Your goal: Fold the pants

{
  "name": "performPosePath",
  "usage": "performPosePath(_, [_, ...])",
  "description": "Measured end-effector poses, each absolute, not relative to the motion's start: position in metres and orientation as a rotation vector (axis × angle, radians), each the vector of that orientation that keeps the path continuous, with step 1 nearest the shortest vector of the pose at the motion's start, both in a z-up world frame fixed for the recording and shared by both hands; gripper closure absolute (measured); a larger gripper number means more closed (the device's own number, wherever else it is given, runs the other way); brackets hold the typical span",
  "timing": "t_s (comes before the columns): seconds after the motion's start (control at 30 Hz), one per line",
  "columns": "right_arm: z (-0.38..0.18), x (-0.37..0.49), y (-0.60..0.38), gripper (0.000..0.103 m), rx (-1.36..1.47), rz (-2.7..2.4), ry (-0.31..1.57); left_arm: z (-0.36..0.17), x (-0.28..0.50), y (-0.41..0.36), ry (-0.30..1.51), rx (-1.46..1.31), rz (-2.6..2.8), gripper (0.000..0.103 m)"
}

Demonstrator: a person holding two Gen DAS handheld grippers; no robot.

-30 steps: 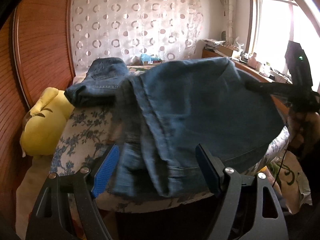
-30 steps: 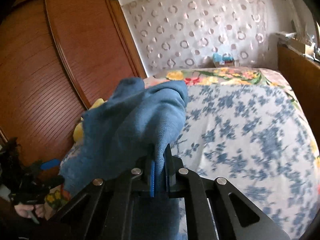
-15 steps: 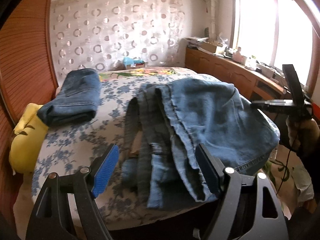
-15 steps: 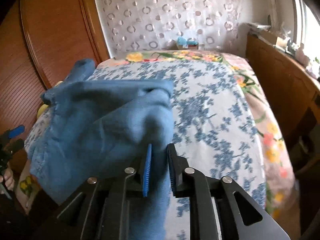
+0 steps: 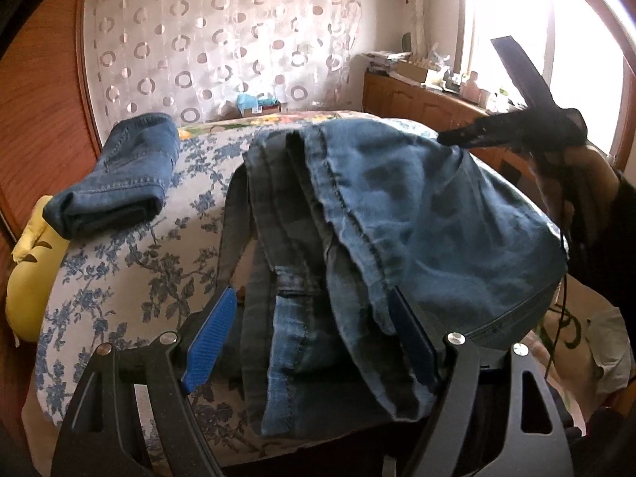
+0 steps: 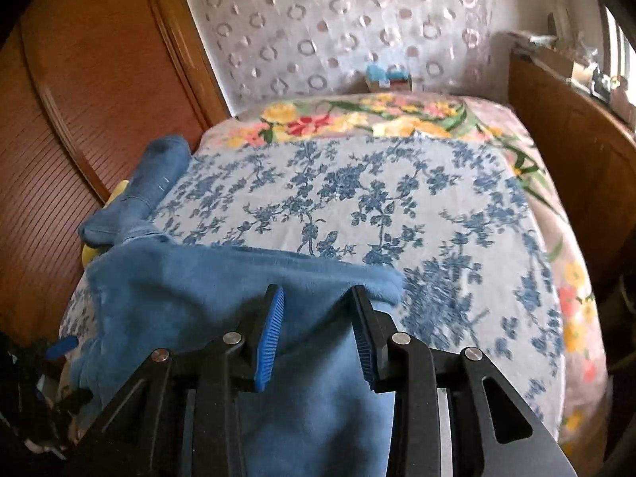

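1. Left tool (image 5: pixel 310 342) — jaws stand wide apart; the blue pad is on the left finger and a dark pad on the right. Denim of the pants (image 5: pixel 397 206) lies between the fingers, but the pads do not press on it.
2. Right tool (image 6: pixel 318 334) — jaws are opening; blue ribbed pads face each other with a gap on each side of the cloth. The folded edge of the pants (image 6: pixel 222 290) lies between and under the fingers, not clamped.
3. In the left wrist view the right tool (image 5: pixel 512 131) appears at the upper right, held by a person's hand (image 5: pixel 576 183), its fingers at the far right corner of the pants.
4. Pants — blue jeans, lying folded over on the near part of the bed (image 6: pixel 357 198), with several layers and seams showing; one end hangs over the near edge of the mattress.
5. Bed cover — white with blue flower print; a band of yellow and red flowers lies at the far end.
6. Second pair of folded jeans (image 5: pixel 119 175) — rests on the bed's left side, well apart from the pants being handled.
7. Yellow cushion (image 5: pixel 28 278) — sits just beside the bed at its left edge, against the wooden wardrobe (image 6: pixel 79 99).
8. Dotted curtain (image 5: pixel 222 39) covers the far wall.
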State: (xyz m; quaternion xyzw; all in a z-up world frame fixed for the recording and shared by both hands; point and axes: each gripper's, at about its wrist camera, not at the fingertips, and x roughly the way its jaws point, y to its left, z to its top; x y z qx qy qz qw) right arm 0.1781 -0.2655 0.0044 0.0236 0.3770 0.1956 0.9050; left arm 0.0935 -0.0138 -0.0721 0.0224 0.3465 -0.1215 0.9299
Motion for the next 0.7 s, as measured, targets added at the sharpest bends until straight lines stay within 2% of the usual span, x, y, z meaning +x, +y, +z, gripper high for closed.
performPosePath(0.07, [0.007,0.187,-0.264,0.069,0.065,0.404,0.803,-0.076,0.094,-0.013,0.718,0.04,-0.248,0.024])
performPosePath(0.1, [0.004,0.191,-0.264,0.073,0.072,0.408,0.813,-0.077,0.094,-0.012,0.721,0.036,-0.248,0.024])
performPosePath(0.17, [-0.001,0.197,-0.262,0.098,0.056,0.411,0.834,-0.078,0.094,-0.011,0.724,0.028,-0.249,0.024])
performPosePath(0.3, [0.01,0.194,-0.241,0.101,-0.004,0.412,0.79,-0.079,0.092,-0.01,0.726,0.021,-0.249,0.024])
performPosePath(0.5, [0.063,0.16,-0.231,0.101,0.025,0.423,0.49,-0.076,0.089,-0.01,0.72,0.022,-0.247,0.024])
performPosePath(0.7, [0.054,0.172,-0.22,0.099,-0.075,0.377,0.587,-0.071,0.085,-0.008,0.709,0.016,-0.248,0.024])
